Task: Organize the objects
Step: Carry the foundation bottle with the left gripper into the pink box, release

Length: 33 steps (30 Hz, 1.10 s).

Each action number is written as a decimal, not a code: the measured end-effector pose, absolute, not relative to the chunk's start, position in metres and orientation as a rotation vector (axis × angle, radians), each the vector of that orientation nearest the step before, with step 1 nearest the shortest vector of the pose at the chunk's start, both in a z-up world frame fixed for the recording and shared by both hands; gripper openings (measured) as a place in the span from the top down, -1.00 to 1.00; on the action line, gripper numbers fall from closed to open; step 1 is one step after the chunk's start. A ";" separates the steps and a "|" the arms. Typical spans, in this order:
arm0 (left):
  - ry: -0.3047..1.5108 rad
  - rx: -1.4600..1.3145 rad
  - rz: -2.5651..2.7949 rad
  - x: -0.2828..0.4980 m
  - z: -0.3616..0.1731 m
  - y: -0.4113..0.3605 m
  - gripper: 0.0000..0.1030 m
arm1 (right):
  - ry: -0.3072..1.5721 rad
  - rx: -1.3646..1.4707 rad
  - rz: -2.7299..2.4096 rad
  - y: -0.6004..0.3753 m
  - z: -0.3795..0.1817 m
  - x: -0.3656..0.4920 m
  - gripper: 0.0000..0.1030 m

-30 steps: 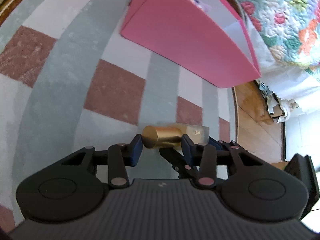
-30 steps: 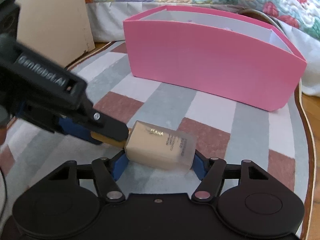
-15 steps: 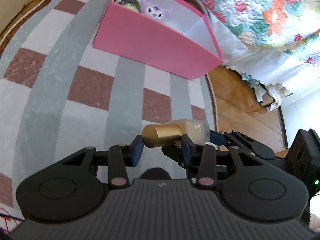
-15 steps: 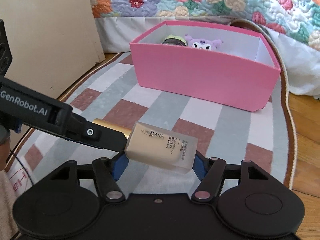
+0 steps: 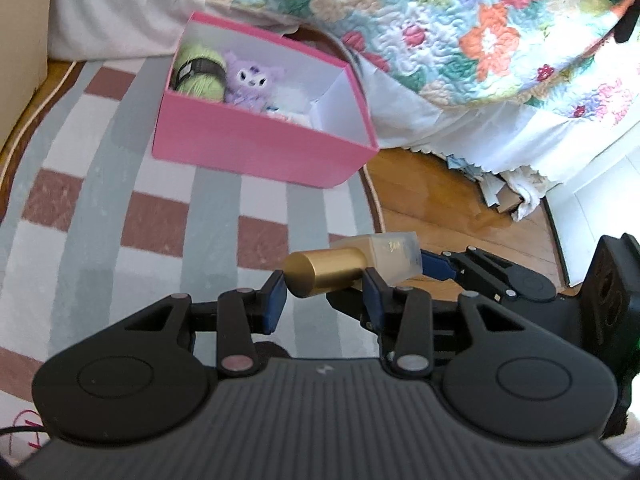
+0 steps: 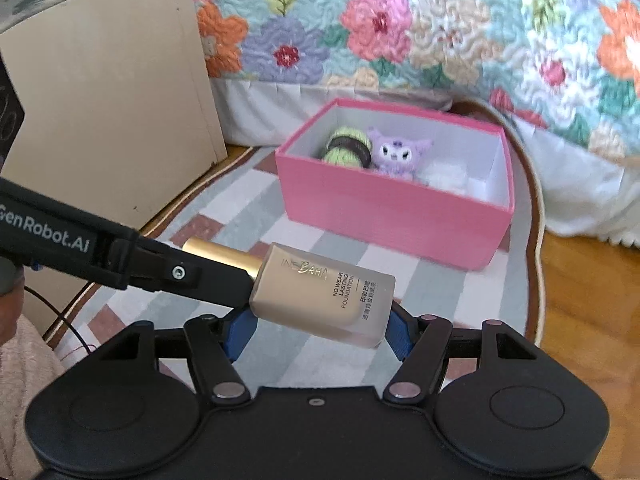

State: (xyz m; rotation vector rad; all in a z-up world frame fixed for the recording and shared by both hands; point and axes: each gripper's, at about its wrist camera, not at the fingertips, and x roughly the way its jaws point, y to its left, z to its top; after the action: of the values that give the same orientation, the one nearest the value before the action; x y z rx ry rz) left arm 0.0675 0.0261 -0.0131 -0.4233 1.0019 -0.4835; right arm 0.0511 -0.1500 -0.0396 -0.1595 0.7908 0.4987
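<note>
Two tongs share one foundation bottle [image 6: 326,290], which hangs in the air above the checked rug [image 5: 100,216], lying roughly level between them. Furthest left, the left tongs [image 5: 325,294] pinch the bottle's gold cap [image 5: 326,274] between their blue pads; in the right wrist view the same tongs reach in from the left edge as a black arm [image 6: 120,256] ending at the cap. To the right of the cap, the frosted beige body of the bottle sits crosswise in the right tongs [image 6: 320,330], whose blue pads press on its two ends, the jaws spread wide to take it. Beyond the bottle, toward the rug's far edge by the quilted bed [image 6: 400,20], stands an open pink box [image 6: 392,216] holding a green yarn ball [image 6: 346,146], a purple plush toy [image 6: 396,152] and something white.
</note>
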 end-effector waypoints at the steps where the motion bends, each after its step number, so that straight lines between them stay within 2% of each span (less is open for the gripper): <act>1: 0.999 -0.421 -0.488 0.069 -0.006 0.026 0.23 | 0.780 -0.168 0.499 -0.150 -0.032 0.051 -0.38; 8: 0.916 -0.381 -0.510 0.087 0.041 0.022 0.21 | 0.677 -0.224 0.492 -0.149 0.013 0.059 -0.38; 14: 0.884 -0.384 -0.509 0.114 0.058 0.018 0.21 | 0.658 -0.232 0.494 -0.151 0.038 0.086 -0.38; 24: 0.885 -0.430 -0.476 0.195 0.045 0.005 0.21 | 0.694 -0.214 0.473 -0.159 0.038 0.172 -0.38; 31: 0.924 -0.492 -0.440 0.258 0.006 0.001 0.24 | 0.788 -0.123 0.441 -0.162 0.008 0.237 -0.38; 33: 0.936 -0.541 -0.417 0.271 -0.007 0.000 0.30 | 0.808 -0.094 0.429 -0.163 -0.005 0.253 -0.38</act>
State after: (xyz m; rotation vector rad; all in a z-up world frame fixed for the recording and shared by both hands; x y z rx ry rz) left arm 0.2709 0.0004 -0.0067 -0.5414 0.9358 -0.4171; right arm 0.2534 -0.1625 -0.0048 -0.0938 0.8077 0.4292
